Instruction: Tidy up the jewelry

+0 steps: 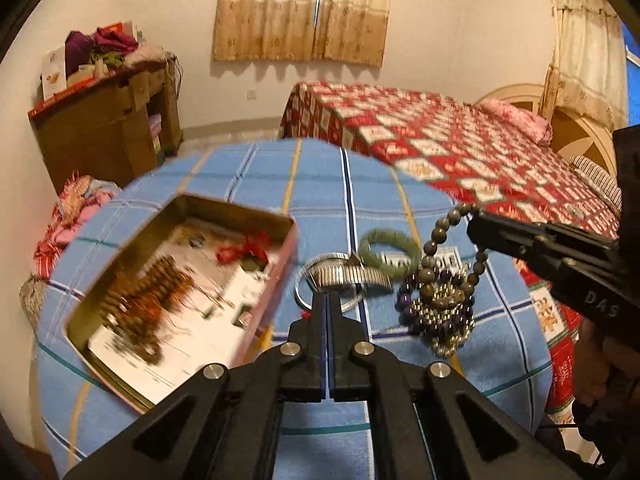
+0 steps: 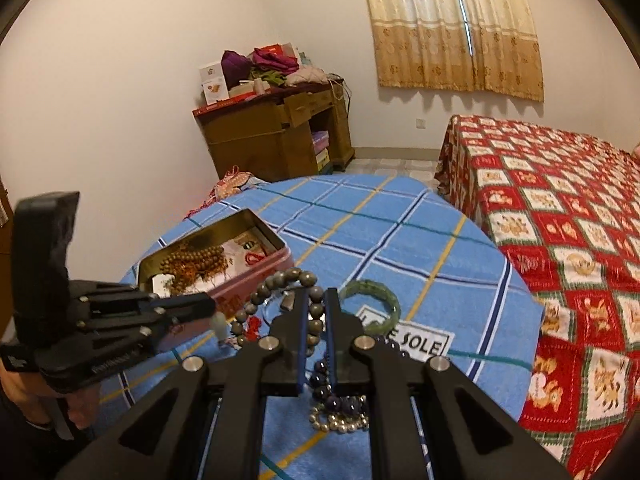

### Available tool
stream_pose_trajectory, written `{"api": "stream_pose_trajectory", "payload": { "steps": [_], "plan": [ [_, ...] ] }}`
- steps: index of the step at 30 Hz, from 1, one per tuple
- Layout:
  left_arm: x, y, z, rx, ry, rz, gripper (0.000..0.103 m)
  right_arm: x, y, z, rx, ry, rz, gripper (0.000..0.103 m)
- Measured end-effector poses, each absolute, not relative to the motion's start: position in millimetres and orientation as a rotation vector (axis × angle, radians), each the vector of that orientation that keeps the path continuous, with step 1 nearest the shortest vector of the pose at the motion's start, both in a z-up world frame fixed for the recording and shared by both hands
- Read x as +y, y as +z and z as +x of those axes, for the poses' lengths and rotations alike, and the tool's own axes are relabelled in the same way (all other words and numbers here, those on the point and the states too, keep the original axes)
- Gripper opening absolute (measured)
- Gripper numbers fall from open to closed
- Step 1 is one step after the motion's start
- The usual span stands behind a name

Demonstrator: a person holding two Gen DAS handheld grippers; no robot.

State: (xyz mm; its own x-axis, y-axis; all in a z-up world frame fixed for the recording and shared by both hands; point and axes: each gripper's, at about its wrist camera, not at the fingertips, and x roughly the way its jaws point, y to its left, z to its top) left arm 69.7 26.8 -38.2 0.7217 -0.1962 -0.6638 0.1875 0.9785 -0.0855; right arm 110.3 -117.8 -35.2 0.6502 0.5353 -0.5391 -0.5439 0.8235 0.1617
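Note:
My right gripper (image 2: 318, 304) is shut on a grey-brown bead bracelet (image 2: 280, 280) and holds it above the blue checked tablecloth (image 2: 400, 232); in the left wrist view the bracelet (image 1: 436, 256) hangs from its tip. My left gripper (image 1: 328, 300) is shut, its tips at a thin silver bangle (image 1: 304, 300) and a metal watch band (image 1: 348, 276); I cannot tell whether it grips them. An open pink tin (image 1: 276, 280) with brown beads and a red item stands to the left. A green jade bangle (image 1: 390, 250), purple beads (image 1: 452, 320) and gold beads lie on the cloth.
A bed with a red patterned cover (image 2: 560, 220) is at the right, close to the table. A wooden desk (image 2: 276, 136) piled with clothes and boxes stands at the far wall. A curtain (image 2: 456, 24) hangs behind.

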Motion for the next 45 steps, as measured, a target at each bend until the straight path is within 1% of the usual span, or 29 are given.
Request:
{"api": "stream_pose_trajectory", "payload": {
  "steps": [7, 12, 13, 14, 15, 16, 17, 22, 23, 24, 25, 26, 27, 32, 37, 43, 44, 45],
  "plan": [
    [26, -43, 70, 0.730, -0.217, -0.023, 0.000, -116, -31, 111, 0.598, 0.604, -0.020, 0.010],
    [14, -48, 71, 0.751, -0.210, 0.049, 0.000, -117, -35, 113, 0.608, 0.603, -0.017, 0.010],
    [8, -53, 73, 0.773, -0.204, 0.075, 0.004, -118, -36, 112, 0.607, 0.604, -0.016, 0.010],
    [5, -58, 75, 0.787, -0.205, 0.088, 0.026, -117, -36, 112, 0.606, 0.605, -0.015, 0.010],
    [0, -66, 76, 0.803, -0.208, 0.100, 0.043, -117, -37, 112, 0.607, 0.607, -0.016, 0.010],
    [0, -70, 76, 0.799, -0.201, 0.098, 0.069, -117, -37, 112, 0.609, 0.609, -0.018, 0.010],
    [-1, -73, 76, 0.790, -0.200, 0.092, 0.071, -117, -39, 111, 0.610, 0.610, -0.019, 0.010],
    [-4, -93, 90, 0.847, -0.183, 0.083, 0.070, -120, -44, 111, 0.620, 0.608, -0.009, 0.010],
    [-5, -95, 93, 0.854, -0.165, 0.097, 0.068, -121, -46, 111, 0.620, 0.606, -0.007, 0.010],
    [-4, -95, 95, 0.856, -0.149, 0.100, 0.065, -121, -46, 111, 0.621, 0.604, -0.006, 0.010],
    [-3, -94, 96, 0.854, -0.135, 0.098, 0.057, -122, -47, 111, 0.621, 0.604, -0.005, 0.010],
    [-2, -93, 97, 0.855, -0.121, 0.103, 0.048, -122, -47, 111, 0.622, 0.605, -0.002, 0.010],
    [-3, -92, 98, 0.854, -0.106, 0.120, 0.044, -122, -48, 110, 0.621, 0.605, -0.002, 0.010],
    [-11, -85, 84, 0.823, -0.148, 0.107, 0.044, -122, -48, 110, 0.622, 0.603, 0.001, 0.010],
    [-10, -103, 99, 0.913, -0.120, 0.114, 0.044, -119, -48, 108, 0.619, 0.608, 0.001, 0.010],
    [-9, -103, 102, 0.920, -0.145, 0.089, 0.043, -119, -49, 109, 0.624, 0.613, 0.007, 0.010],
    [-7, -103, 103, 0.919, -0.134, 0.087, 0.024, -119, -49, 109, 0.626, 0.614, 0.009, 0.010],
    [-4, -102, 104, 0.915, -0.123, 0.090, 0.015, -118, -49, 109, 0.627, 0.614, 0.008, 0.010]
  ]
}}
